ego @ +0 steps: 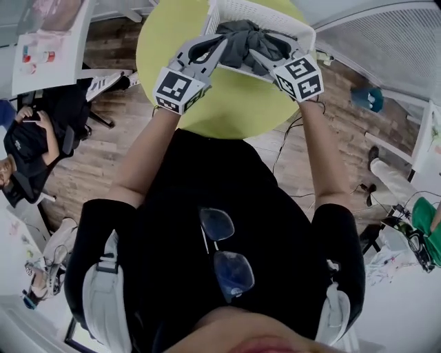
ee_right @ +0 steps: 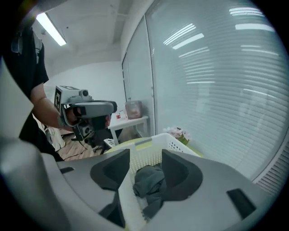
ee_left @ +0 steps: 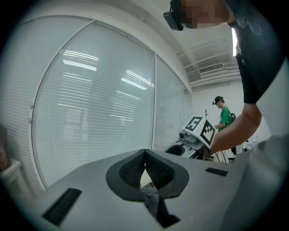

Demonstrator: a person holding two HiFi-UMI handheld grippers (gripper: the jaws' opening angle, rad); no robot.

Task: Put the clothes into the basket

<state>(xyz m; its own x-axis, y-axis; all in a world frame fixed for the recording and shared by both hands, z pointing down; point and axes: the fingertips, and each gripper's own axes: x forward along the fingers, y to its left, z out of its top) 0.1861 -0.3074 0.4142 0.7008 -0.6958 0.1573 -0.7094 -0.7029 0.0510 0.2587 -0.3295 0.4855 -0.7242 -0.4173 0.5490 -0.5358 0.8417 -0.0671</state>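
Observation:
A dark grey garment (ego: 241, 38) hangs bunched over the white lattice basket (ego: 234, 10), which stands on the round yellow-green table (ego: 227, 103). My left gripper (ego: 218, 45) is at the garment's left side. In the left gripper view the left gripper (ee_left: 145, 164) is shut, with a fold of grey cloth (ee_left: 152, 198) pinched between its pads. My right gripper (ego: 259, 55) is at the garment's right side. In the right gripper view the right gripper (ee_right: 145, 169) stands with its jaws apart over the basket's wall (ee_right: 149, 151), and the garment (ee_right: 148, 179) lies loosely between them.
Cables (ego: 289, 145) trail on the wooden floor right of the table. A seated person (ego: 27, 138) and a white desk (ego: 48, 41) are at the left. A glass wall with blinds (ee_left: 90, 103) stands behind the basket. Pink flowers (ee_right: 177, 133) sit beyond the basket.

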